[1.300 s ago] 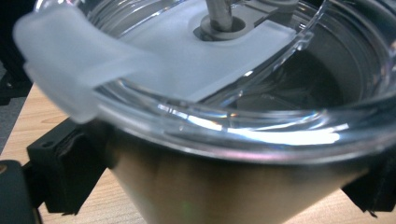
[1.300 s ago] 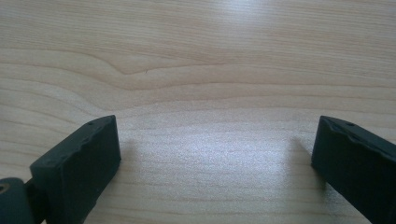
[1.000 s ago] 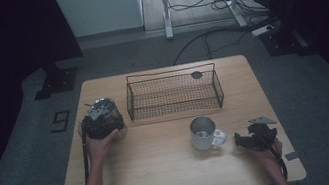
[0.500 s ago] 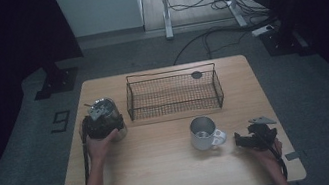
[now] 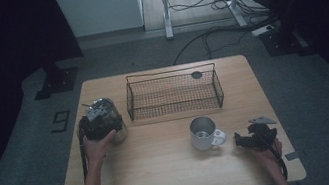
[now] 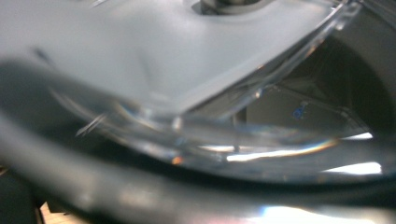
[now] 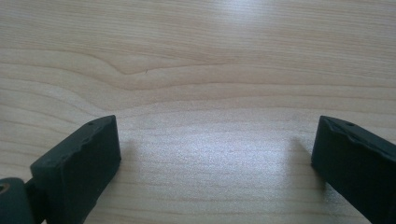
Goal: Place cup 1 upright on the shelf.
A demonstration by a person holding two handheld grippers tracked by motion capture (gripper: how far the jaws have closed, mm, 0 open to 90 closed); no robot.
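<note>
The left gripper (image 5: 100, 119) sits at the glass jar (image 5: 117, 131); its fingers' state cannot be told. At four o'clock, the right gripper (image 7: 212, 154) rests on the worktop (image 7: 210, 56), fingers apart.

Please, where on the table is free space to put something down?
Free: the near strip of the table between the two forearms, and the middle between the glass jar and the metal mug. Crowded: around the wire basket and by the right claw.

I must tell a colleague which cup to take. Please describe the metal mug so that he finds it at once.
On the wooden table, look in front of the black wire basket, a little to its right end. There stands the metal mug, upright and open, with a pale handle toward the right tongs. Unlike the glass vessel at the left tongs, it stands free.
</note>
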